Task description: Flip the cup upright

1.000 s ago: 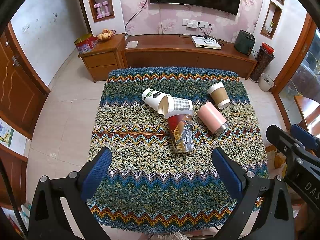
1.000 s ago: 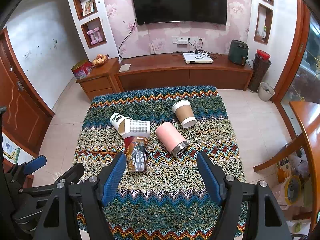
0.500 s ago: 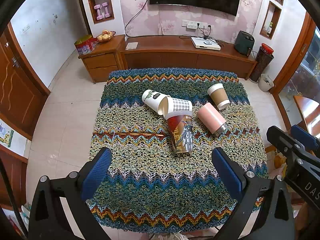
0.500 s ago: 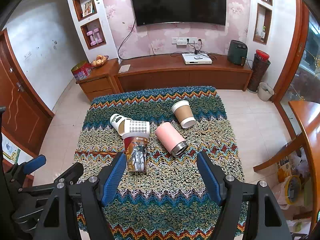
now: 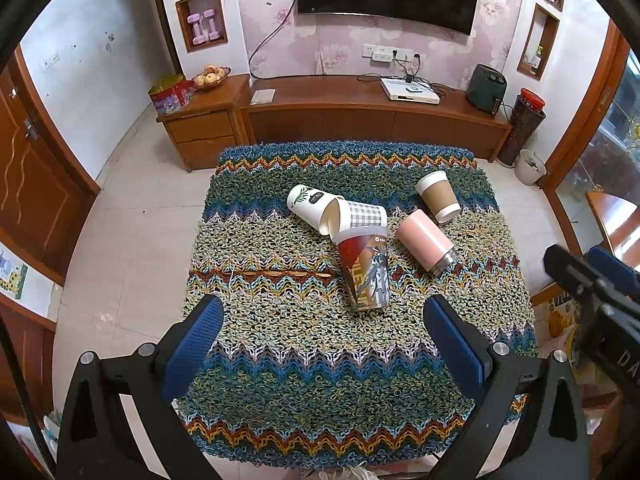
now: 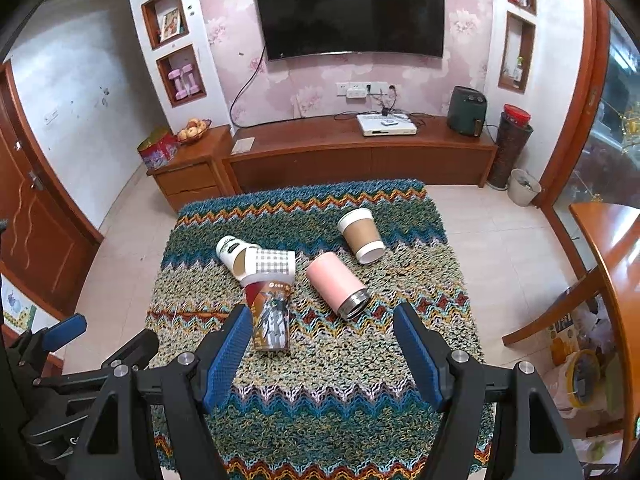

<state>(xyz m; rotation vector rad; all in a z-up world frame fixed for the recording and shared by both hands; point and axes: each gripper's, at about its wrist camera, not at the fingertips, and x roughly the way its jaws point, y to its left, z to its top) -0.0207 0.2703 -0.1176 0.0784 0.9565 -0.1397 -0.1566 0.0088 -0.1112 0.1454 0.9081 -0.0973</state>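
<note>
1. Progress: no cup stands upright, so the task appears unstarted; every flip remains to be done.
2. Count: five cups, all lying on their sides on the knitted cloth (image 5: pixel 280 344) that covers the table.
3. In the left wrist view, the white cup (image 5: pixel 310 207) lies at 11 o'clock of the group's centre, its mouth against the checked cup (image 5: pixel 366 216), which touches the red printed cup (image 5: pixel 366 272) extending toward 6 o'clock.
4. The pink tumbler (image 5: pixel 425 242) lies at 3 o'clock of the printed cup, just apart; the brown cup (image 5: pixel 438 196) lies at 1 o'clock, apart from the rest.
5. Left gripper (image 5: pixel 322 344): jaws wide apart, holding nothing, hovering short of the cups.
6. Right gripper (image 6: pixel 322 354): jaws wide apart, empty; its left pad appears just beside the printed cup, contact not confirmed.
7. Judgement: the printed cup or pink tumbler is nearest for a first grasp.
</note>
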